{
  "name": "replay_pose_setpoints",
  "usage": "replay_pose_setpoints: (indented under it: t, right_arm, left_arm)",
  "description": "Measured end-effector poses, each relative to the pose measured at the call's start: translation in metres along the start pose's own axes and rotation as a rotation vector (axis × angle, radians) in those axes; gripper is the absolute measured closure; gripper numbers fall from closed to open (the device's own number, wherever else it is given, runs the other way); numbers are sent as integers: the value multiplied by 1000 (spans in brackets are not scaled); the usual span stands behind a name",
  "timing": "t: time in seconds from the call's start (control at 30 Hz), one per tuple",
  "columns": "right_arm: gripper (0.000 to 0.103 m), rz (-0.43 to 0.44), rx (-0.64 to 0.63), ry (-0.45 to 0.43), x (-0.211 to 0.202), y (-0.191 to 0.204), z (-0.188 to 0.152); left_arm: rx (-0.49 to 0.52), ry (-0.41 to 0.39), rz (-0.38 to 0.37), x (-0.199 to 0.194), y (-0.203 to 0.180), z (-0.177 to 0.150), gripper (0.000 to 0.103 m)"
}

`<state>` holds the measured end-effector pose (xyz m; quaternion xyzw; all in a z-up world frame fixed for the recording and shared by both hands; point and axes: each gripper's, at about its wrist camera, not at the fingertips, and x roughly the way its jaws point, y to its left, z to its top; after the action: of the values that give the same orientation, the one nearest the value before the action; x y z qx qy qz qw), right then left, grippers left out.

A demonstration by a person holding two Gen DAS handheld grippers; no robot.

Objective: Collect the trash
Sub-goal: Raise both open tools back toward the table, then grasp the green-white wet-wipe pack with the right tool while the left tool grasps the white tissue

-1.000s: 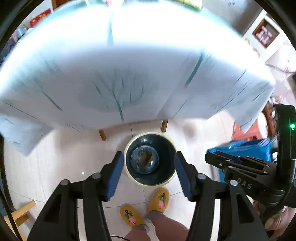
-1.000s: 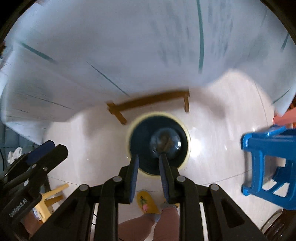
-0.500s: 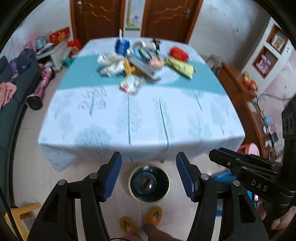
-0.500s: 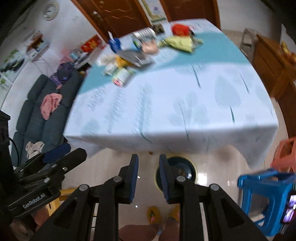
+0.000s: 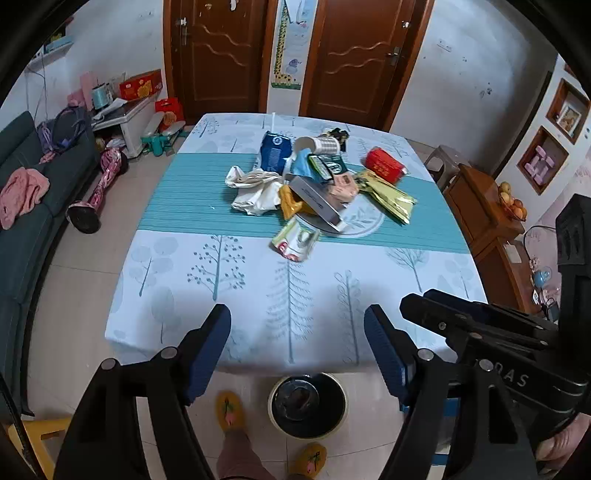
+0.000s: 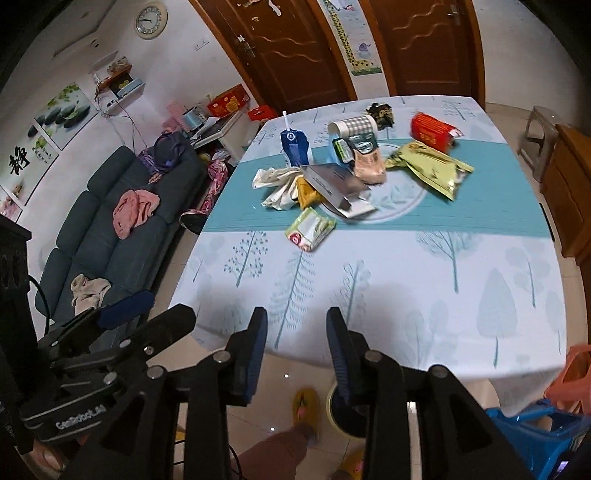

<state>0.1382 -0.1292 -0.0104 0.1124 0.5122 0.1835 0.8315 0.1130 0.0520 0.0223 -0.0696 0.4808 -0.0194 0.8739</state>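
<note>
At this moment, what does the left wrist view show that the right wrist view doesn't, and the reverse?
Left wrist only: wall niches and a fruit bowl on the wooden cabinet.

Right wrist only: a wall clock, a stones picture and a blue plastic stool.

Both: the trash pile on the tablecloth, the bin on the floor, the sofa, both doors, and both tools, left tool and right tool, empty and opening.

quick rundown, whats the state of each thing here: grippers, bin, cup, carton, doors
left gripper: jaws opening, nothing between them
right gripper: jaws opening, nothing between them
trash bin: upright on the floor, no lid, something dark inside
paper cup: tipped on its side
blue carton: upright, straw in
grey box: lying slanted across the pile
doors: shut
</note>
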Motion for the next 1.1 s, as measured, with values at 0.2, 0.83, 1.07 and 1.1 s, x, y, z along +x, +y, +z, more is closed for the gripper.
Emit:
replay_pose_setpoints:
  t: [0.2,0.83,1.07,1.1]
  right_arm:
    - [69,-15,84,47,49,-2,29]
    - [70,-124,465,84,179,-24,71]
    - [70,-177,507,72,191,-23,73]
    - [70,-181,508,73,194,-25,76]
  left_arm:
    - [22,44,-39,36,32,45,30]
    - [197,219,-191,165,105,186,30]
    - [121,327,-238,227,116,211,30]
    - [100,350,-248,236,119,213,30]
